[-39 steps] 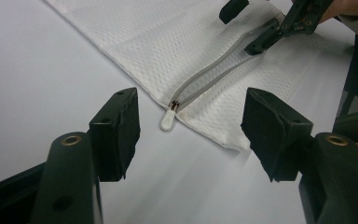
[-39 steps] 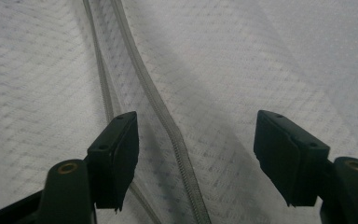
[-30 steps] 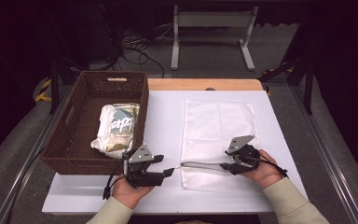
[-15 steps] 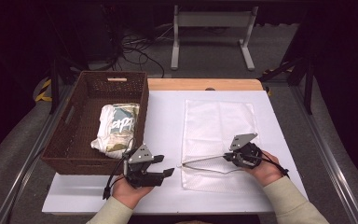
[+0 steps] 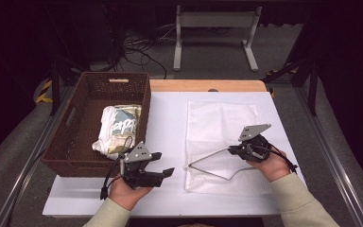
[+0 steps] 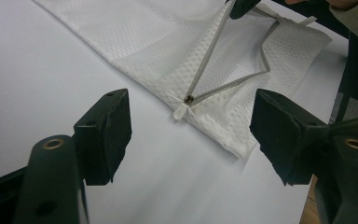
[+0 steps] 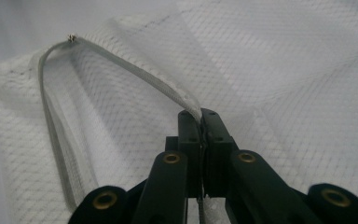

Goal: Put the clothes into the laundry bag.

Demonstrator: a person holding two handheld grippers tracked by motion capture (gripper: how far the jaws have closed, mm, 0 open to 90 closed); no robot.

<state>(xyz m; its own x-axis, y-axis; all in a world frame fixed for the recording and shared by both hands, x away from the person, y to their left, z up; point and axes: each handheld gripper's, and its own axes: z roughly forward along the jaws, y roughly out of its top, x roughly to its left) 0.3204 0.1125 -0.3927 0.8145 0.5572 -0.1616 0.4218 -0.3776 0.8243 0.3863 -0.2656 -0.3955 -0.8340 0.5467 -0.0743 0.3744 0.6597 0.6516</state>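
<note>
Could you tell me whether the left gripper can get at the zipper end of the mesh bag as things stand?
Probably yes: the left gripper, jaws apart, faces the zipper end across bare table; the right gripper grips the zipper tape farther along.

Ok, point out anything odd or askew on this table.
Only the mesh bag: its grey zipper edge is lifted off the fabric, pinched in the shut right gripper, so the mouth gapes. The wicker basket sits straight.
</note>
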